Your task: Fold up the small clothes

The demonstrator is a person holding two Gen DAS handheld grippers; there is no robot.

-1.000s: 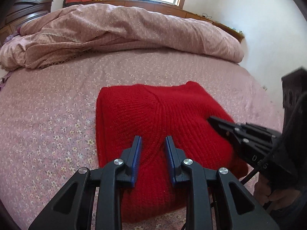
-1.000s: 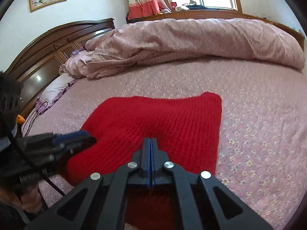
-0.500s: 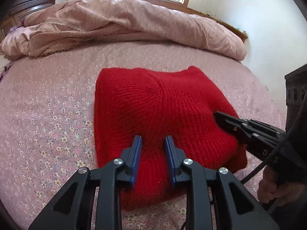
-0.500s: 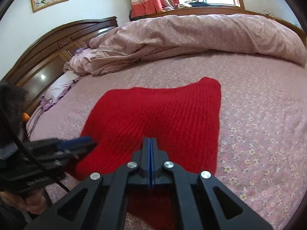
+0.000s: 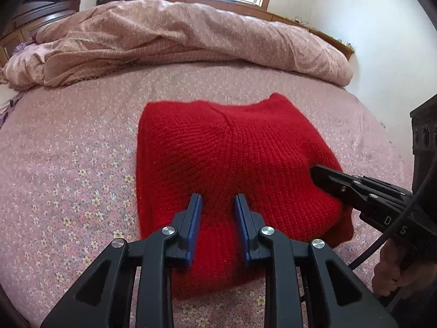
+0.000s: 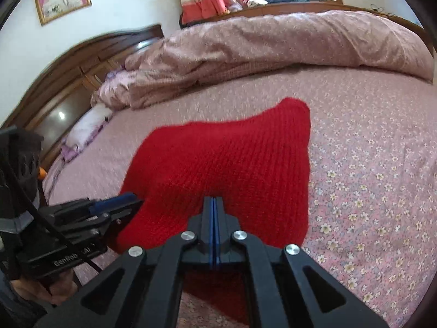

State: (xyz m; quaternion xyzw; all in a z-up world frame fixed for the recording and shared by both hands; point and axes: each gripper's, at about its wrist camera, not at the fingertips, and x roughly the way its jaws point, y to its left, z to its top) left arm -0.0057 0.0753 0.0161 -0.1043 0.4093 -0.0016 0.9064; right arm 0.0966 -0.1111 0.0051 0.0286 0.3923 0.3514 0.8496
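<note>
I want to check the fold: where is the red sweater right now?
The red sweater lies mid-bed on the floral sheet, just ahead of both hand-held grippers, with the bunched quilt behind it.

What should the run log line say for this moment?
red sweater: folded on bed | left tongs: open, above near edge | right tongs: shut, empty

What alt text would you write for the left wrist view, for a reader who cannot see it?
A folded red knitted sweater lies on a bed with a pink floral sheet. The left gripper hovers over its near edge, jaws open, and the right gripper, jaws shut, comes in from the right side. A rumpled pink duvet lies behind.
</note>
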